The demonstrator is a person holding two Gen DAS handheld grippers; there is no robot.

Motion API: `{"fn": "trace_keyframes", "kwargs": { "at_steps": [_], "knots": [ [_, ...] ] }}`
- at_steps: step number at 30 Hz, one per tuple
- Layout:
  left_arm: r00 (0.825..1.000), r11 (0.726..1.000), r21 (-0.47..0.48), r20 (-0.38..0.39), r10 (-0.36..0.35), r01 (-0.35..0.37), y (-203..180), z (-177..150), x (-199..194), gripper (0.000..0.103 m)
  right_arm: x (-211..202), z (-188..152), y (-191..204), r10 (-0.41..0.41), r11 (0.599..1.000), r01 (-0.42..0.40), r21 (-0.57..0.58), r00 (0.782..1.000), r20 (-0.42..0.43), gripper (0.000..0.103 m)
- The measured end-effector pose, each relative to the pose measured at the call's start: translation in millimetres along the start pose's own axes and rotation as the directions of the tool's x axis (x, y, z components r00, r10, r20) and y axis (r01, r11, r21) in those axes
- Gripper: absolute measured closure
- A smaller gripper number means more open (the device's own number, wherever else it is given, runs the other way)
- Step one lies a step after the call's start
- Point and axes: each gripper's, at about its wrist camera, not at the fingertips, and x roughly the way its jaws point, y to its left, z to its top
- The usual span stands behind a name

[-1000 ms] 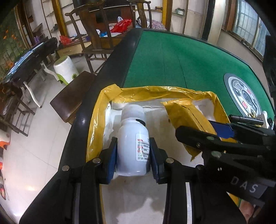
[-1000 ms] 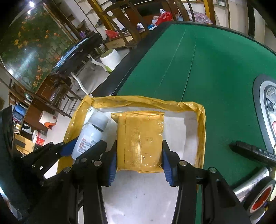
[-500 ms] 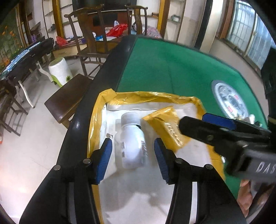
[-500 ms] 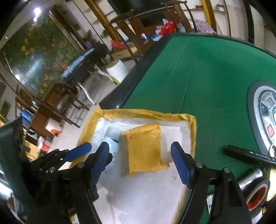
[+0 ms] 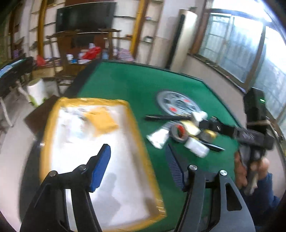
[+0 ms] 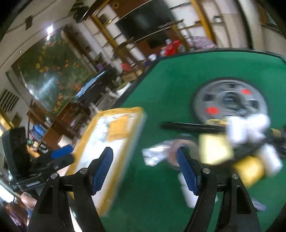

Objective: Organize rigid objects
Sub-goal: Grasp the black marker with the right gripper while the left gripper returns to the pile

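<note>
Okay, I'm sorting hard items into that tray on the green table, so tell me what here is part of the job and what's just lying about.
Part of the job:
- yellow-edged tray
- yellow packet in the tray
- pile of loose items on the green table
- black pen

Just lying about:
- round metal dial set in the table
- wooden chairs
- dark screen

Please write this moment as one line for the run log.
left gripper: jaws opening, empty | right gripper: open, empty | box: holds yellow packet | pile: on green table
</note>
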Motion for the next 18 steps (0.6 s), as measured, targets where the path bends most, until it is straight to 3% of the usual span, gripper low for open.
{"fn": "trace_keyframes", "kwargs": {
  "at_steps": [3, 7, 9, 11, 13, 18],
  "knots": [
    [0.997, 0.998, 0.010, -0.036, -0.063, 0.064, -28.9, -13.7, 15.4, 0.040, -17.8, -7.8, -46.8, -0.009, 0.998, 0.009, 0.067, 1.000, 0.009, 0.034],
    [0.983, 0.985, 0.086, -0.122, -0.139, 0.150, -78.8, -36.9, 50.7, 0.040, -22.9, -22.0, -95.9, 0.008, 0.988, -0.002, 0.156, 0.999, -0.040, 0.035],
    [0.975, 0.982, 0.095, -0.163, -0.149, 0.166, -96.1, -46.0, 65.1, 0.040, -20.1, -23.6, -108.2, 0.024, 0.980, -0.010, 0.200, 0.997, -0.070, 0.042],
    [0.977, 0.982, 0.107, -0.164, -0.139, 0.158, -103.7, -51.3, 72.2, 0.040, -21.0, -23.1, -112.1, 0.051, 0.977, -0.033, 0.213, 0.996, -0.079, 0.044],
    [0.982, 0.984, 0.129, -0.160, -0.101, 0.122, -105.3, -53.3, 80.6, 0.040, -17.2, -22.3, -109.2, 0.003, 0.982, 0.016, 0.187, 0.995, -0.100, 0.044],
    [0.981, 0.989, 0.098, -0.166, -0.096, 0.113, -98.5, -61.7, 92.4, 0.040, -2.3, -24.6, -103.7, 0.000, 0.989, 0.024, 0.148, 0.987, -0.162, 0.049]
  ]
}}
